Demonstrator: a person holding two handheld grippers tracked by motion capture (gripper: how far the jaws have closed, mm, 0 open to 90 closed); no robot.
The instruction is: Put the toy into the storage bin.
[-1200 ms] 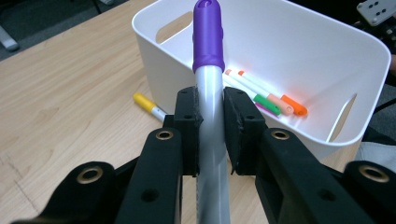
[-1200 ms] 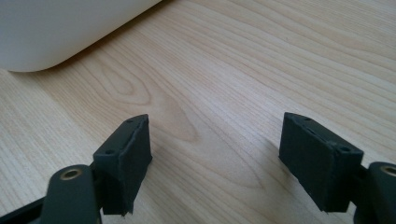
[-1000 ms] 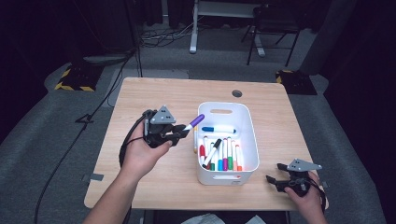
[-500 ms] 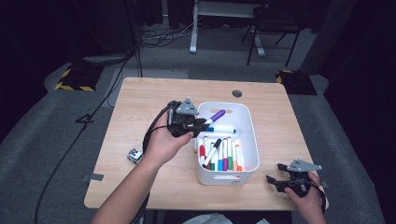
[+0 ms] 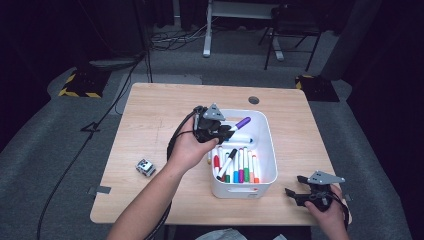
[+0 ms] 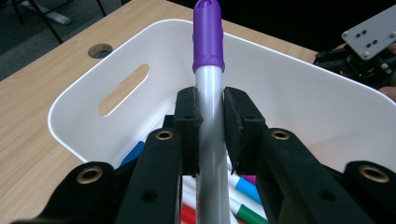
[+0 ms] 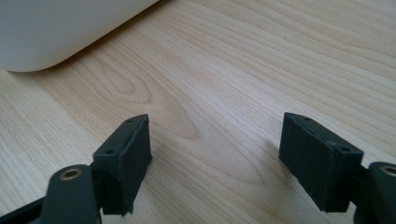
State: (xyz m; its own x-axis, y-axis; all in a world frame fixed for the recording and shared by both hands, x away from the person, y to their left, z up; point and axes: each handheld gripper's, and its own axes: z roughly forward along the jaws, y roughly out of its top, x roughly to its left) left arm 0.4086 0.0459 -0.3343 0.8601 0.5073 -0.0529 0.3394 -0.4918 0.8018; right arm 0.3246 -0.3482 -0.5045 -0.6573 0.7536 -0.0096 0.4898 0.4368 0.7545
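Worktop (image 5: 150,115) spans mid-frame in the high view, and nothing shows loose on it bar a small grey object (image 5: 145,167) at lower left. White bin (image 5: 267,150), centre-right, already holds a row of markers (image 5: 239,167) — sorting looks nearly done. Left hand-held gripper (image 5: 226,131) hangs over the bin's upper left corner, jaws clamped on a purple-capped marker (image 6: 208,70); the drop is left. Right hand-held gripper (image 5: 295,192), lower right, rests on the worktop, jaws apart and empty.

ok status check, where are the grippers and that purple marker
Left gripper shut on purple marker, over the white bin. Right gripper open, empty, low over the table. Bin holds more markers; nothing blocks the drop.
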